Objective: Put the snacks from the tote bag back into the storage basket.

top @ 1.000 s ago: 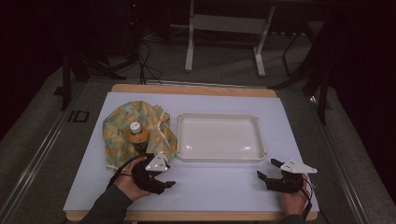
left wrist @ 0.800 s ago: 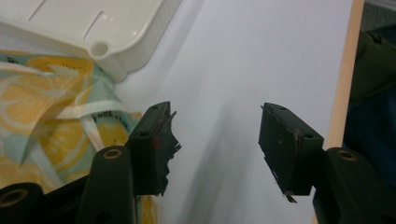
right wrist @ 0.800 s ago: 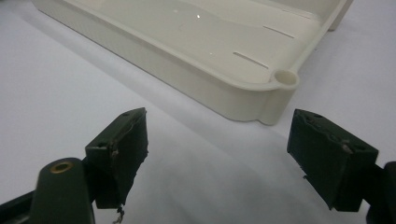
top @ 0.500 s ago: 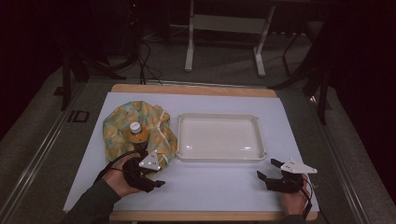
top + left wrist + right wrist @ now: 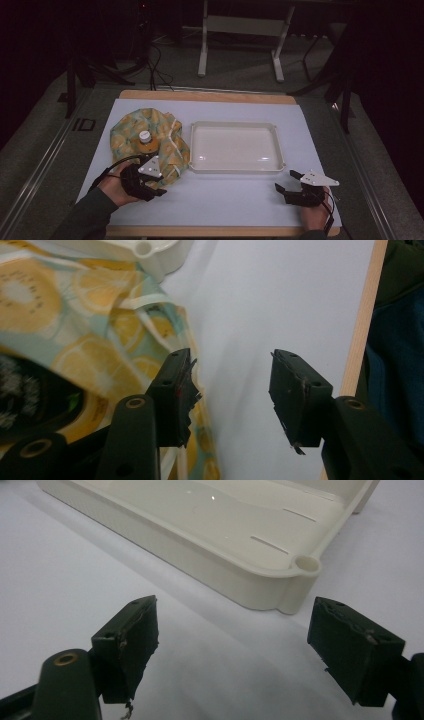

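Note:
A lemon-print cloth bag [image 5: 150, 145] with a white cap on an orange collar [image 5: 145, 136] lies at the left of the white table cover, beside a white plastic tray [image 5: 272, 127]. My left gripper [image 5: 159, 189] sits at the bag's near edge. Its jaws have just been closing, and nothing is between them. In the left gripper view the bag's cloth [image 5: 75, 325] runs under the left jaw, and the gap of the left gripper [image 5: 232, 385] shows bare table. My right gripper [image 5: 285, 181] rests open near the tray's near right corner [image 5: 305, 565]. The space between the pads of the right gripper [image 5: 232, 635] is bare.
The table's wooden near edge [image 5: 357, 340] runs close by the left gripper. The tray's inside [image 5: 235, 147] holds nothing. Stands and cables occupy the dark floor beyond the table's far edge [image 5: 210, 95].
My left hand has carried its gripper leftward along the bag's near edge and slightly up. The right hand and gripper have stayed where they were.

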Motion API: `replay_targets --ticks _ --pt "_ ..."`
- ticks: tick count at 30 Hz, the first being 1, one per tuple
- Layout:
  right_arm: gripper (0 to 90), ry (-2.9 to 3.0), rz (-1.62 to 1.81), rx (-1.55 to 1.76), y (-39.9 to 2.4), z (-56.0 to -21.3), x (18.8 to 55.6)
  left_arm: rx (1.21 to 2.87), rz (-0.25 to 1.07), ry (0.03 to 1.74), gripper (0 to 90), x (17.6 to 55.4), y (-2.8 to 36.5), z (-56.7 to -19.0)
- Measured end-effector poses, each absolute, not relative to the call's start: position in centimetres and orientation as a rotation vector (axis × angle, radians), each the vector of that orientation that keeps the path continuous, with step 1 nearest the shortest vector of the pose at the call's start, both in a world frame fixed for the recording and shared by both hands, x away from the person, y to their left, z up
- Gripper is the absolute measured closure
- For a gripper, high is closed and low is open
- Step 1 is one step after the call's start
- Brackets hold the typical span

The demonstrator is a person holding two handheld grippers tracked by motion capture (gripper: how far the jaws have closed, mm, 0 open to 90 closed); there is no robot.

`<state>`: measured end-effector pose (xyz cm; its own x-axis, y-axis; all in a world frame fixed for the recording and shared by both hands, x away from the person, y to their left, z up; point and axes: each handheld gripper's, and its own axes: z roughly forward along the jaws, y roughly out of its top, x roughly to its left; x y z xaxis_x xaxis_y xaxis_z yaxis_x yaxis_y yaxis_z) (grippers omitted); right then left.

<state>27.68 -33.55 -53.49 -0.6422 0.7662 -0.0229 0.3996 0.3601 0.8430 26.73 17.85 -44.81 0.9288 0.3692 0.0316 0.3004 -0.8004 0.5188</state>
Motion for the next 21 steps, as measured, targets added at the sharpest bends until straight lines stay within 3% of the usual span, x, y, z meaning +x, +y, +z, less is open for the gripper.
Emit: replay_targets --ticks 21 --pt "20.0 2.221 1.194 1.005 -33.5 -53.5 27.7 2.667 0.186 0.516 53.5 27.4 19.3 -43.0"
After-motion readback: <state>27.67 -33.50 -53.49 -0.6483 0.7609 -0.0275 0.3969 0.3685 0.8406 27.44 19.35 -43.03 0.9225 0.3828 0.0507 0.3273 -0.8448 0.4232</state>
